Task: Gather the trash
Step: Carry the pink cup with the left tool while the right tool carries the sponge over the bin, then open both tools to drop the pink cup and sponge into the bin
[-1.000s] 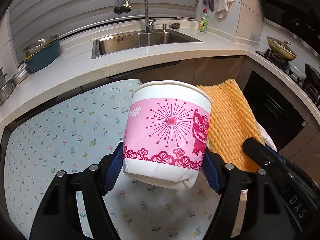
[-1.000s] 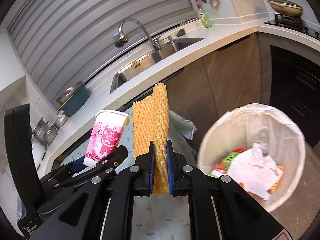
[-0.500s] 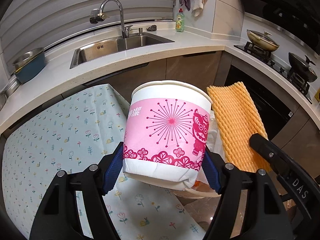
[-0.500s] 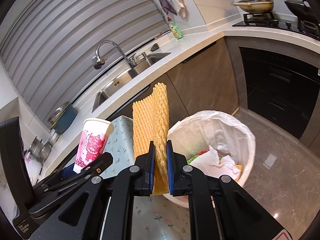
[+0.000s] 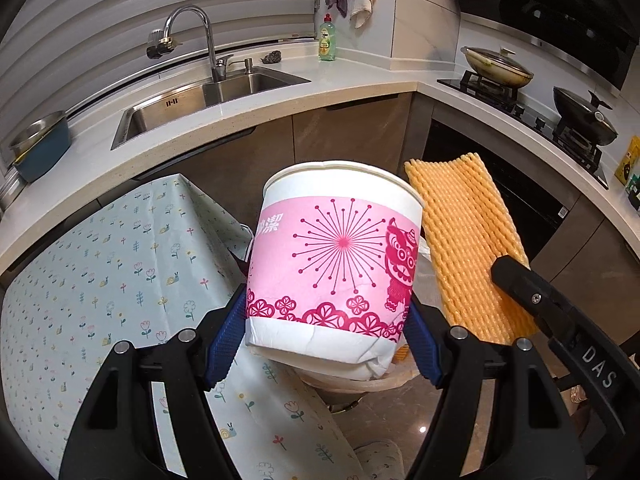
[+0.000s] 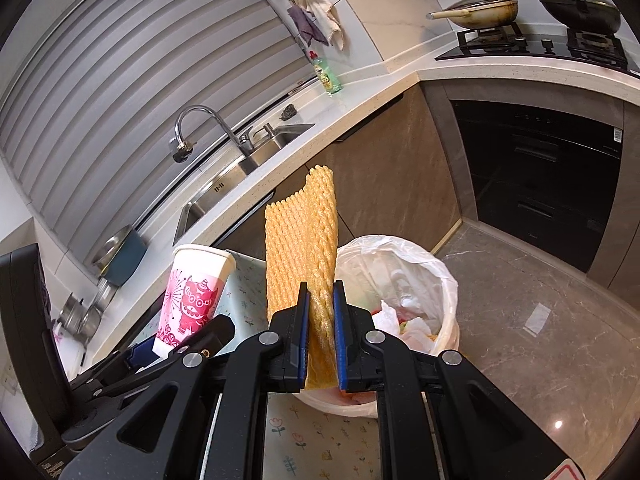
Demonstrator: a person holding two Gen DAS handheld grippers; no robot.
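Note:
My left gripper [image 5: 326, 332] is shut on a pink and white paper cup [image 5: 336, 264], held upright past the table's edge; the cup also shows in the right wrist view [image 6: 196, 292]. My right gripper [image 6: 321, 320] is shut on an orange foam net sleeve [image 6: 302, 240], which stands upright between its blue pads; it also shows in the left wrist view [image 5: 468, 248]. A white bin lined with a clear plastic bag [image 6: 436, 280] stands on the floor just beyond the sleeve, holding tissues and wrappers. In the left wrist view only the bin's rim [image 5: 396, 380] shows under the cup.
A table with a floral cloth [image 5: 120, 280] lies to the left. Behind runs a counter with a sink [image 5: 208, 96], a tap [image 5: 192, 28], a soap bottle [image 5: 327, 40] and a blue pot [image 5: 40, 148]. A stove with pans [image 6: 540, 12] is at the right. The floor [image 6: 540, 340] is grey stone.
Both grippers have swung right, off the table and toward the bin, carrying the cup and the foam sleeve. The bin now sits closer, right behind the sleeve.

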